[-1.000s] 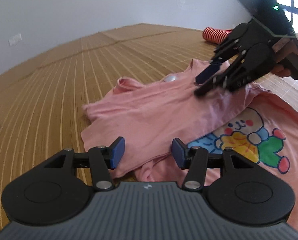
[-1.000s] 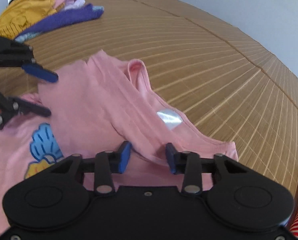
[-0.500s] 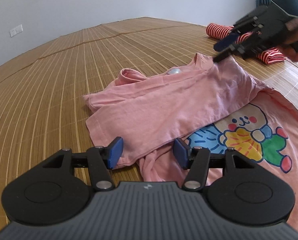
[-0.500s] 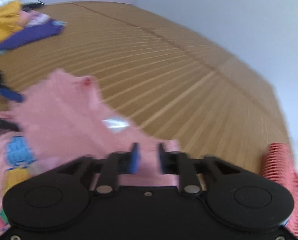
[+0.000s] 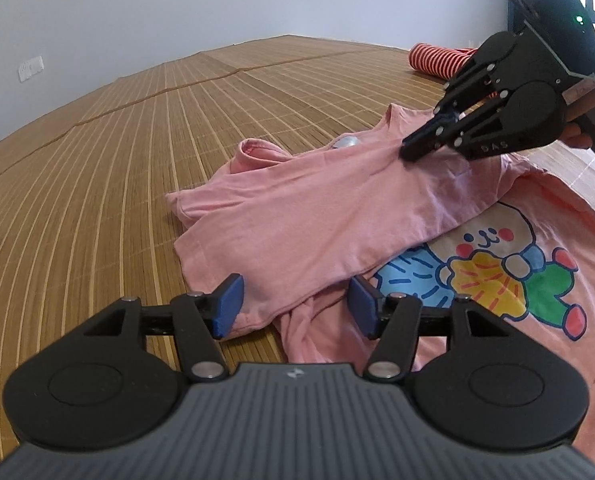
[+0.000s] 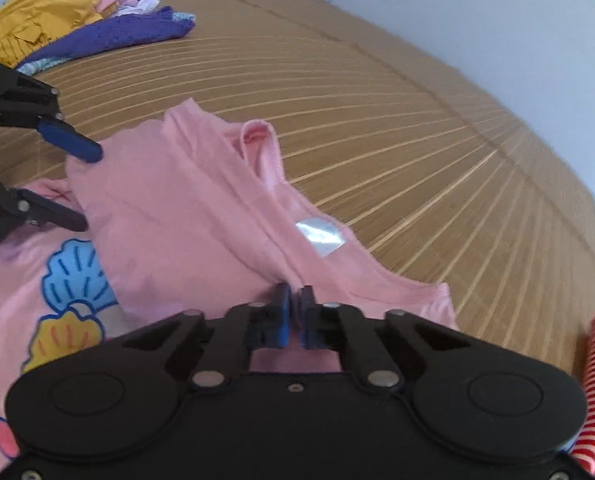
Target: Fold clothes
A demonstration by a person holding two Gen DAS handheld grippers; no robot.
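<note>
Two tools angled down, right tool [image 6: 293, 300] pinching pink shirt [image 5: 317, 224] fold, left tool [image 5: 295, 306] spread, opening over hem.

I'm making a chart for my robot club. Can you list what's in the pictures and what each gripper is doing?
surface: bamboo mat
main garment: pink shirt, partly folded over, cartoon print showing
left gripper: jaws opening, shirt hem between them, not pinched
right gripper: shut on a fold of the shirt
other clothes: yellow and purple pile at the far edge
also nearby: red striped cloth
</note>
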